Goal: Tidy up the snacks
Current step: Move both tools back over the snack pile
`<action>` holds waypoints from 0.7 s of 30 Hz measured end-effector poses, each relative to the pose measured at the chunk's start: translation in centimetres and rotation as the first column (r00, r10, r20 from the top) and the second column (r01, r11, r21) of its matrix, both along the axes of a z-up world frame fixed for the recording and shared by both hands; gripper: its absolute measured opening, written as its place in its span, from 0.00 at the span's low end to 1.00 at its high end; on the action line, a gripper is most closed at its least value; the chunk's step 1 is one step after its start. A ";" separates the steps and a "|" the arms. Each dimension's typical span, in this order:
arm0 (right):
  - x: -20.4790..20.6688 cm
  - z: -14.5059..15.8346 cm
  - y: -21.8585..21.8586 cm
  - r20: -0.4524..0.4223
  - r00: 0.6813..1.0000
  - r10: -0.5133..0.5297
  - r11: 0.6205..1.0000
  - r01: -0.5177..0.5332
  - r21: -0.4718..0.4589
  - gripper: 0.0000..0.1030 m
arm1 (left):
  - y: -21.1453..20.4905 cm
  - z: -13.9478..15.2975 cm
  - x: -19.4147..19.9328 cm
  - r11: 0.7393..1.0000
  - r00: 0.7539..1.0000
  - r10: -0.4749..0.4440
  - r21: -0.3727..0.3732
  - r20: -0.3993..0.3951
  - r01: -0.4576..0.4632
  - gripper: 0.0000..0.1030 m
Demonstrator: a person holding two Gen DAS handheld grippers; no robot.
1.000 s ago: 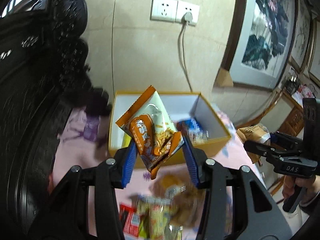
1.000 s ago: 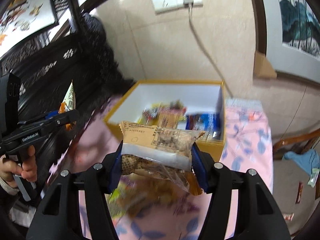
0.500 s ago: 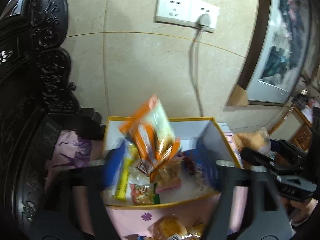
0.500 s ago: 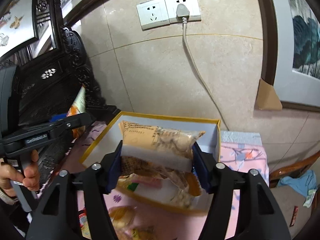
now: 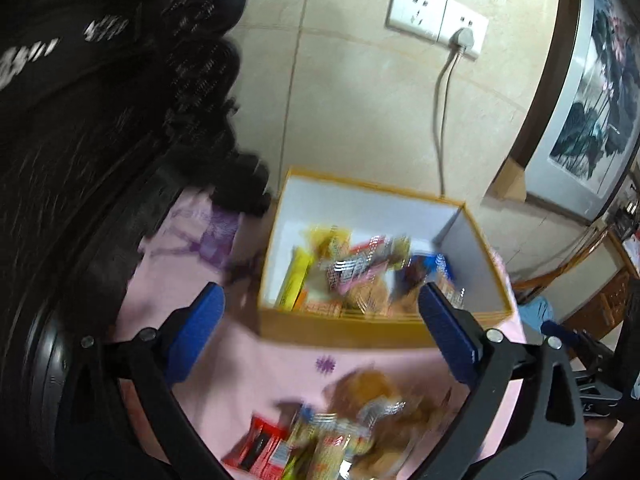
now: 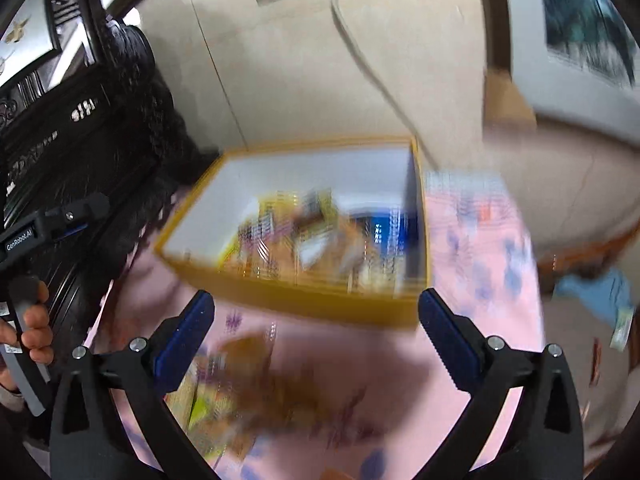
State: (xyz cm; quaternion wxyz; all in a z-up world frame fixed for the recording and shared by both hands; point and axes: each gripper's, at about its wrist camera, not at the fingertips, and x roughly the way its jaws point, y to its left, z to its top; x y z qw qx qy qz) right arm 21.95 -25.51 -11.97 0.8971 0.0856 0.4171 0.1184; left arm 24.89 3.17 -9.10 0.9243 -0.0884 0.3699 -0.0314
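A: Where do things stand?

B: Both grippers are empty. The left gripper (image 5: 320,328) has its jaws opening, nothing between them; the right gripper (image 6: 316,332) is the same, jaws opening wide with only air in the gap.

A: And the snacks?

B: A heap of packets fills the yellow box (image 5: 340,330), at twelve o'clock from each gripper, against the wall. Loose snacks (image 5: 344,436) lie on the pink tablecloth (image 5: 280,360) at six o'clock in the left view, just in front of the box.

A: Best approach for the next pick?

B: I'd lower onto one packet at a time, straddle its narrow width, and close gently, since the wrappers look crinkly and slippery. The frames are blurred, so settle first.
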 end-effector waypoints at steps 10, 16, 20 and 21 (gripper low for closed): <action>-6.5 -5.3 1.8 -0.260 0.959 -0.112 0.994 0.110 -0.021 0.99 | 2.4 -5.4 -8.0 0.999 0.988 0.045 0.024 -0.147 -0.041 0.96; -6.2 -6.7 3.9 -0.386 0.913 -0.129 0.986 0.161 0.051 0.99 | 3.3 -5.8 -11.9 1.000 0.987 0.031 0.010 -0.156 -0.029 0.96; -5.2 -8.1 5.5 -0.462 0.872 -0.162 0.966 0.236 0.108 0.99 | 3.5 -6.0 -13.3 0.999 0.987 0.037 -0.007 -0.156 -0.039 0.96; -4.9 -8.5 5.9 -0.477 0.861 -0.173 0.960 0.256 0.113 0.99 | 3.6 -6.0 -13.6 0.999 0.987 0.039 -0.016 -0.155 -0.042 0.96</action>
